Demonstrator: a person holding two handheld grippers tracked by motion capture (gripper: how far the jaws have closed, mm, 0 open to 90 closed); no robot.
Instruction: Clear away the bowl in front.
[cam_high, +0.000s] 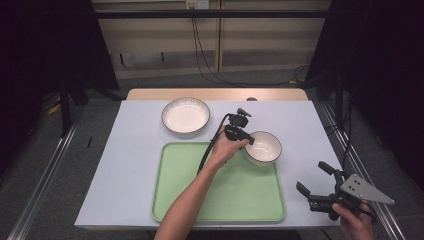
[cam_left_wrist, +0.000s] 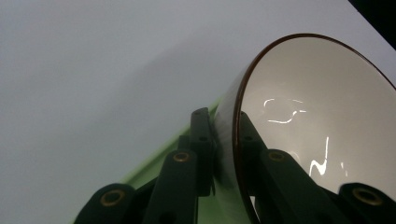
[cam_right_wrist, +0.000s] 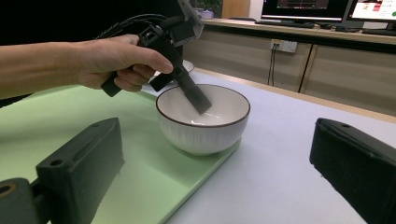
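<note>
Two bowls on the table: a small one (cam_high: 263, 147) clamped by its rim in the left gripper (cam_high: 244, 138), a wider one (cam_high: 185, 115) sitting apart on the white tabletop (cam_high: 130, 150) beyond the green tray (cam_high: 175, 200). Small bowl perched at the tray's far right corner, its base overlapping the raised tray edge, part on green and part over the white surface. Left gripper pinched narrow, one jaw inside the wall, the other outside, pads pressed flat on the ribbed side as seen in the left gripper view. Right gripper (cam_high: 320, 192) held wide, nothing between the jaws, parked low near the table's right front corner.

Best done slowly: rim grip off to one side, so likely to tip the bowl if lifted fast. Better to keep the wrist steady, raise just enough to clear the tray lip, then carry level and set the base down flat before letting go. Worth checking that the base is not left straddling the lip.

Plenty of open room on the tray, bare from the middle to the front edge. Less margin on the right, toward the table edge and the waiting right gripper.
</note>
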